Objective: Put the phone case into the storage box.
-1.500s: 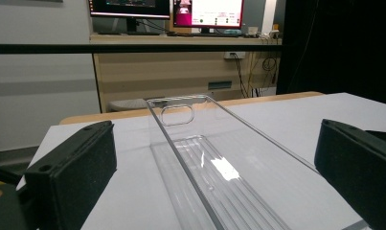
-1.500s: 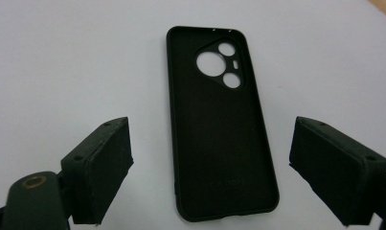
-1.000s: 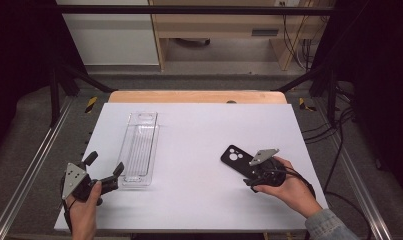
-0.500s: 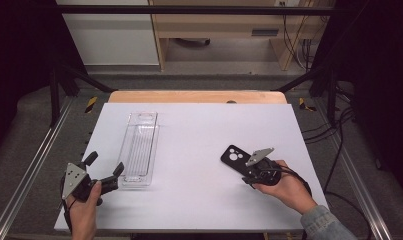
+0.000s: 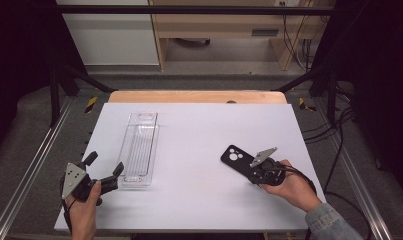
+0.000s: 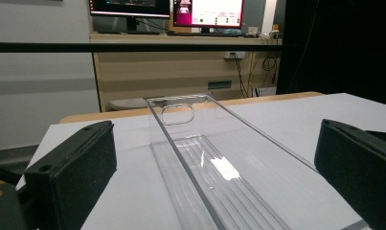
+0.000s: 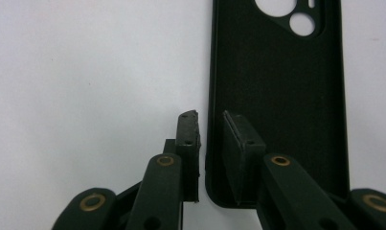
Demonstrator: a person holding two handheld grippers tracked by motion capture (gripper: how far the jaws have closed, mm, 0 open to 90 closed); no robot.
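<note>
A black phone case (image 5: 235, 156) lies open side up on the white table (image 5: 204, 125) at the right, its camera holes at the far end. My right gripper (image 5: 253, 170) points down at its near end. In the right gripper view the jaws (image 7: 210, 120) straddle the case's (image 7: 277, 72) left side wall. They have just been closing, and a thin gap still shows beside the wall. A clear plastic tray (image 5: 139, 147) lies lengthwise at the left. My left gripper (image 5: 105, 163) sits open just before its near end, and the tray (image 6: 214, 158) runs away between the jaws.
A wooden strip (image 5: 199, 96) borders the table's far edge. Metal rails (image 5: 34, 165) and black frame bars flank both sides, and cables (image 5: 339, 150) hang at the right. A desk with monitors (image 6: 205, 12) stands beyond the table.
The right hand has shifted very slightly at the phone case's near end. The left hand, the tray and the case lie as before.
</note>
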